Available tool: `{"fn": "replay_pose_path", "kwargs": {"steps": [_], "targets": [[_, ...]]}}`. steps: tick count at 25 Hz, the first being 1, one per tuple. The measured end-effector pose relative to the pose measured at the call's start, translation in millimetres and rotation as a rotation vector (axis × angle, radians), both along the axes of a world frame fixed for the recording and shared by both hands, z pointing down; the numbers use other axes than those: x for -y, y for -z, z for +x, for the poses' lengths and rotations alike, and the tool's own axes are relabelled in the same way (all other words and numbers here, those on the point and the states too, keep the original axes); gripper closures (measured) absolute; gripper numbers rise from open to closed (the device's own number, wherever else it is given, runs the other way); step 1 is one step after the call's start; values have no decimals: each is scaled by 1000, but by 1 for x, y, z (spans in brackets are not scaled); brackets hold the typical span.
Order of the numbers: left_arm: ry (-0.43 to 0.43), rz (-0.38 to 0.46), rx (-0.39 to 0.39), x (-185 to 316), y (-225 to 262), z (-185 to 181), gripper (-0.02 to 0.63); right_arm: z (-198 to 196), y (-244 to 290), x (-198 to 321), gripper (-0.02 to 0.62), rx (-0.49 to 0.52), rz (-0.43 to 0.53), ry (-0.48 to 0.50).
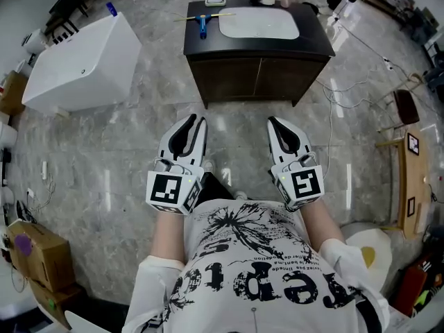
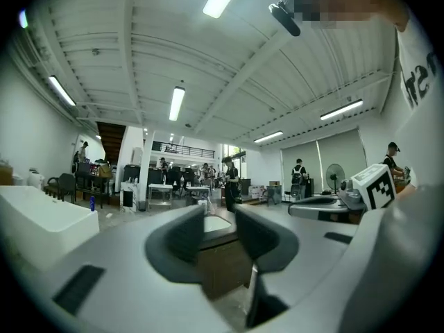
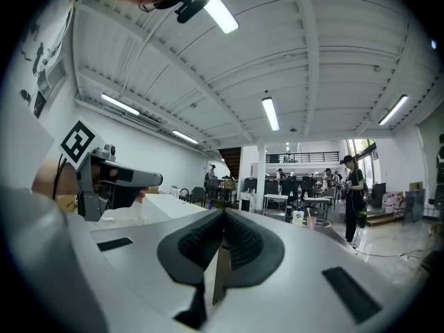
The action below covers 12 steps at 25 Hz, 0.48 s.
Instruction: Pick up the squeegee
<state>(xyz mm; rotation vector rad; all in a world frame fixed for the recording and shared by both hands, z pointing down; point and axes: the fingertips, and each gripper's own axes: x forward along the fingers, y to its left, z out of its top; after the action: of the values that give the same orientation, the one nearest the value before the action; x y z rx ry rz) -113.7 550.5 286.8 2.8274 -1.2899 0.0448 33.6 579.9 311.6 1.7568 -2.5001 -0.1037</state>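
Head view of a person's two grippers, both held level and side by side above the floor (image 1: 104,186), pointing toward a dark cabinet (image 1: 257,75). The squeegee (image 1: 202,23), with a blue handle and a pale yellow blade, lies flat on the cabinet top just left of the white sink (image 1: 259,25), untouched. It is well apart from both grippers, ahead of them and roughly in line with the left one. Left gripper (image 1: 196,120): jaws narrowly apart, with nothing between them; the cabinet shows through the gap. Right gripper (image 1: 272,121): jaws closed pad to pad, empty. A white tub (image 1: 83,64) stands left of the cabinet.
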Motion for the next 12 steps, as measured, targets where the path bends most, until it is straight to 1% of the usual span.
{"fn": "replay_pose_path", "kwargs": {"steps": [1,2,6,8,12], "targets": [[11,-2,-11,4,-1,2,380,3,-1,1,581,0,-4,-6],[20,-2,-14,8,-1,3,256,7,-3,2,581,-1,-9,-12],[45,3,39,26,-4,9,250,21,-10,14,581,5,-37,-38],[51,-4,53,37,-7,10,250,23,-13,24,581,6,-46,-42],[53,-6,77,71,-12,8,250,21,-16,59,581,8,-46,-44]]}}
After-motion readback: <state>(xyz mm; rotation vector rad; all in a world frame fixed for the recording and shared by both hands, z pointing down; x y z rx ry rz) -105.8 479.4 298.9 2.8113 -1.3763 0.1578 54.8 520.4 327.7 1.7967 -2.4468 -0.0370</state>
